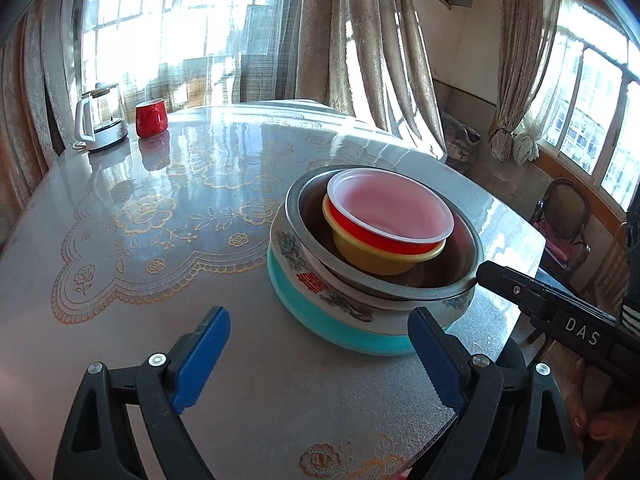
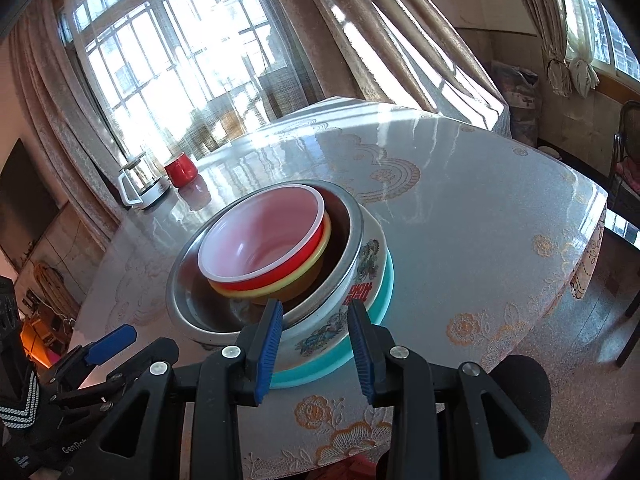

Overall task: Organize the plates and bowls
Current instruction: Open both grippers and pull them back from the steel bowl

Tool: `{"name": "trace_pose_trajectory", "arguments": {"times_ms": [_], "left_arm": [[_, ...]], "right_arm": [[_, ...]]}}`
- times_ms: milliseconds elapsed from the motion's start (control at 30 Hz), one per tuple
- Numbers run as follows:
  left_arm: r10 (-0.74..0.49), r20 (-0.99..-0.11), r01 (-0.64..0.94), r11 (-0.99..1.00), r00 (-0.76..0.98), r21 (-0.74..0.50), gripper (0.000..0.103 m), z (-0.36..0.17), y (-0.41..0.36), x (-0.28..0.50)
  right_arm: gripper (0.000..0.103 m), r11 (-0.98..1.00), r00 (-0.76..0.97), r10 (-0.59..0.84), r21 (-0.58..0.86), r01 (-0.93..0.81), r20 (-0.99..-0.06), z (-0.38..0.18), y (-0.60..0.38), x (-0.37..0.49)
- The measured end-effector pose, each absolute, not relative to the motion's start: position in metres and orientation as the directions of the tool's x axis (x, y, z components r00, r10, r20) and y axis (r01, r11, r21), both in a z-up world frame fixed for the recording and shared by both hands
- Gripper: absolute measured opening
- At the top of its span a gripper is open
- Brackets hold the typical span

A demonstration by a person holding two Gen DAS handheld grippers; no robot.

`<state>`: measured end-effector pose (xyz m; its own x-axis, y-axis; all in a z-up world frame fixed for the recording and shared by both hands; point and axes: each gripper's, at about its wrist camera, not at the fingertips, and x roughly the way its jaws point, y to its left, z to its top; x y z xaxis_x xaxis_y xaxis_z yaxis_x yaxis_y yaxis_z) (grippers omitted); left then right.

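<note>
A nested stack stands near the table's front right edge. A red bowl sits in a yellow bowl, inside a steel bowl, on a white floral bowl, on a teal plate. My left gripper is open, just in front of the stack, its right finger beside the teal plate. My right gripper is open with its fingers astride the stack's near rim; it shows as a black arm in the left wrist view.
A glass kettle and a red mug stand at the table's far left. The floral tablecloth covers the table. A chair stands to the right beyond the table edge.
</note>
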<state>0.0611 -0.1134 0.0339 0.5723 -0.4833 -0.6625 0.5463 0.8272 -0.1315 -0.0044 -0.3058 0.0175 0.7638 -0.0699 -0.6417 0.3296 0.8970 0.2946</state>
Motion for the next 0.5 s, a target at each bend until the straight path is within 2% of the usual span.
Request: {"name": "trace_pose_trajectory", "arguments": {"times_ms": [67,200,300,367,500], "left_arm": [[-0.474,-0.651,0.547,0.830,0.592,-0.106,0.103,0.032,-0.110,0.054],[-0.426,-0.634,0.522,0.852,0.646,-0.041,0.103,0.027,-0.103,0.043],[-0.404,-0.637,0.507,0.862,0.656,-0.025,0.103,0.021,-0.094,0.039],[-0.384,-0.640,0.482,0.876,0.666,-0.023,0.103,0.018,-0.087,0.036],[-0.355,-0.660,0.424,0.904,0.662,-0.061,0.103,0.011,-0.071,0.036]], "right_arm": [[0.038,0.898,0.767,-0.092,0.279,0.340,-0.635,0.015,-0.302,-0.010],[0.043,0.916,0.773,-0.114,0.236,0.325,-0.625,0.009,-0.292,-0.016],[0.056,0.935,0.785,-0.129,0.189,0.300,-0.606,0.006,-0.280,-0.023],[0.071,0.947,0.795,-0.136,0.159,0.280,-0.592,0.005,-0.273,-0.026],[0.075,0.956,0.804,-0.150,0.122,0.266,-0.576,0.001,-0.260,-0.032]]}}
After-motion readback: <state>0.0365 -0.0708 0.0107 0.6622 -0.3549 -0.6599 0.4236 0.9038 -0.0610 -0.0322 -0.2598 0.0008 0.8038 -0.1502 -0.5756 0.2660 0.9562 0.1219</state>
